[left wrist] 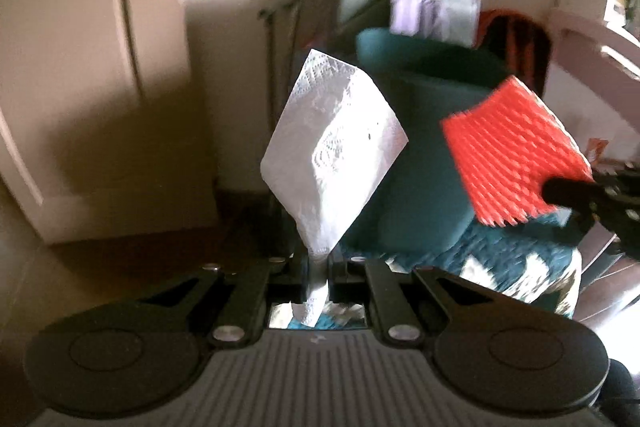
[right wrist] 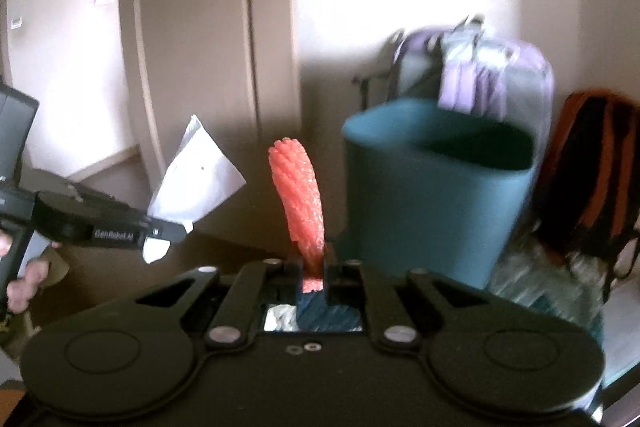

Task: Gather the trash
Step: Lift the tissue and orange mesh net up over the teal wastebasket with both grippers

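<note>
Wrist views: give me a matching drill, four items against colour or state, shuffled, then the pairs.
Items:
1. paper napkin
2. foam net
3. bin
4. backpack

Colour or state:
A. teal, open top, standing on the floor
B. white, pinched in the left gripper
C. orange and black, leaning beside the bin
D. red-orange, pinched in the right gripper

Pairs: 1-B, 2-D, 3-A, 4-C

Beside one teal bin (right wrist: 436, 195): one white paper napkin (left wrist: 336, 151), one red foam net (left wrist: 512, 151), two tongs, one orange-black backpack (right wrist: 592, 171) just right.
</note>
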The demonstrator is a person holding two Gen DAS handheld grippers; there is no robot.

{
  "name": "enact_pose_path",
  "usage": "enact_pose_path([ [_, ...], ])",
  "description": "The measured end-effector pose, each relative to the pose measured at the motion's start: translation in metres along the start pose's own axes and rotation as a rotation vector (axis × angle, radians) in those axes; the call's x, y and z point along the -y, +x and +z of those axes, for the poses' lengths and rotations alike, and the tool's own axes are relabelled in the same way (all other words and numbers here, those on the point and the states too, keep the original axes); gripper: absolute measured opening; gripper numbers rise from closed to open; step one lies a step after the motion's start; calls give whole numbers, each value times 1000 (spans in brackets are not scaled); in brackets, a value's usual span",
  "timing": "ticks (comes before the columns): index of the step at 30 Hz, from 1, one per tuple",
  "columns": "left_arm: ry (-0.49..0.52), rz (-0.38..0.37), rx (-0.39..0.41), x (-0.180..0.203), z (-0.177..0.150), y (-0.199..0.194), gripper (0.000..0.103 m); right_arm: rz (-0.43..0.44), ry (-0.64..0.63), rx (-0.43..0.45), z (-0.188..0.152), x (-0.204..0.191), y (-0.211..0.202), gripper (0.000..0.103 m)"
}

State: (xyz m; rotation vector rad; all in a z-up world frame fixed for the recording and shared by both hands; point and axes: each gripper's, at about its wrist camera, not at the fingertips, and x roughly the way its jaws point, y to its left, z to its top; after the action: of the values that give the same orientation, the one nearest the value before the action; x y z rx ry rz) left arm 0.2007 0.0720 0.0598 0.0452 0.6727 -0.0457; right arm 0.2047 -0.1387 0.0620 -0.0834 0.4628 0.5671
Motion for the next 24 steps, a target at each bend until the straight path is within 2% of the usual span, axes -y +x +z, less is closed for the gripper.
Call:
enact_pose_path([
  [5, 39, -25, 22, 38, 38, -5, 8, -55, 30, 50, 41, 38, -9, 7],
  [10, 83, -29, 32, 67, 77, -3, 8, -78, 56, 41, 75, 70, -7, 7],
  [15, 120, -15, 47, 91, 114, 2, 8, -94, 31, 10, 100, 86, 0, 7],
  [21, 106, -48, 34, 108, 147, 30, 8, -109, 5, -21, 108, 101, 23, 7],
  [24, 108, -36, 10, 114, 157, 53, 8, -111, 8, -52, 103, 108, 39, 7],
])
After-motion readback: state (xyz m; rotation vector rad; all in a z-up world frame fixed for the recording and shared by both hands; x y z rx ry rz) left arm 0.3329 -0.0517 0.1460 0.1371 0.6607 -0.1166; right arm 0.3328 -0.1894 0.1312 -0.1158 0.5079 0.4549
